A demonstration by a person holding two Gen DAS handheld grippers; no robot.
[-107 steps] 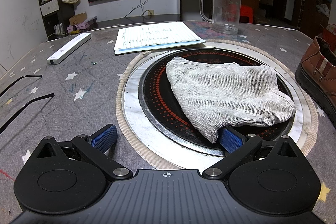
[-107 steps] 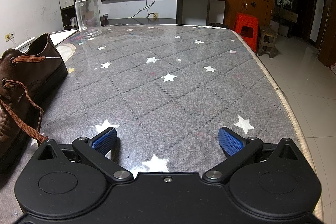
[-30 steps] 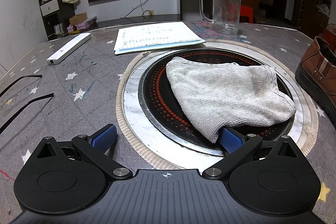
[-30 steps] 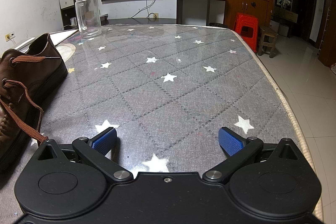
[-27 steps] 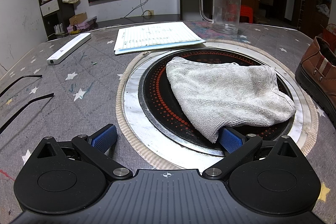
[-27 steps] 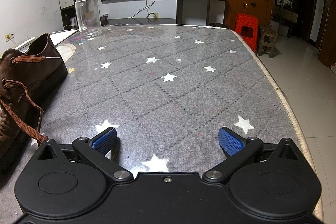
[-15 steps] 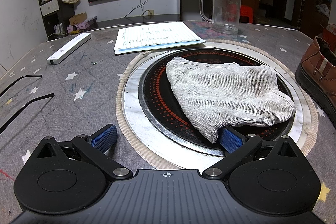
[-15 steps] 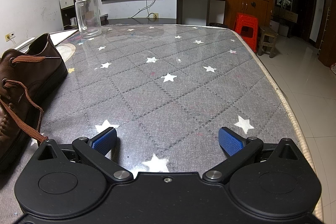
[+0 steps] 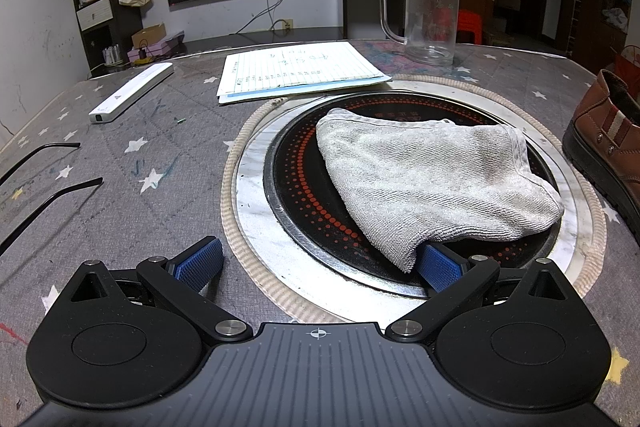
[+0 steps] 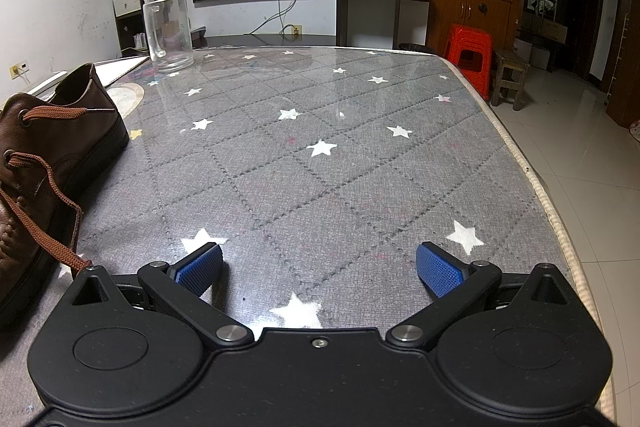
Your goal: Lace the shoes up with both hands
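A: While both tools sit low, start big. What carries everything?

B: Grey quilted table cover (image 10: 360, 167) with white stars. On it, in the left wrist view, a round black cooktop (image 9: 304, 187) ringed in pale metal, red dots around its rim.

A: On the cooktop?

B: 1 crumpled grey towel (image 9: 432, 183). Its near corner drapes over the right pad of the left gripper (image 9: 318, 263).

A: Left gripper's state?

B: Fingers spread wide, nothing between them. The left blue pad (image 9: 199, 261) is over the cloth, just outside the cooktop ring.

A: Right gripper?

B: Right gripper (image 10: 320, 269) also spread wide, holding nothing, over bare star cloth near the table's right edge.

A: The shoe?

B: Brown leather shoe (image 10: 44, 163) at the left edge of the right wrist view, resting on the table. From the left wrist view its heel end shows at the far right, just beside the cooktop ring. Neither gripper touches it.

A: Laces?

B: Brown lace (image 10: 44, 223) threaded through the 2 eyelets I can see; 1 loose strand runs down the shoe's side and ends near the right gripper's body. Whether they touch, I cannot tell.

A: Smaller things?

B: Lined paper sheets (image 9: 300, 71), clear handled mug (image 9: 430, 19), white slim remote (image 9: 130, 93), thin black glasses arms (image 9: 52, 195).
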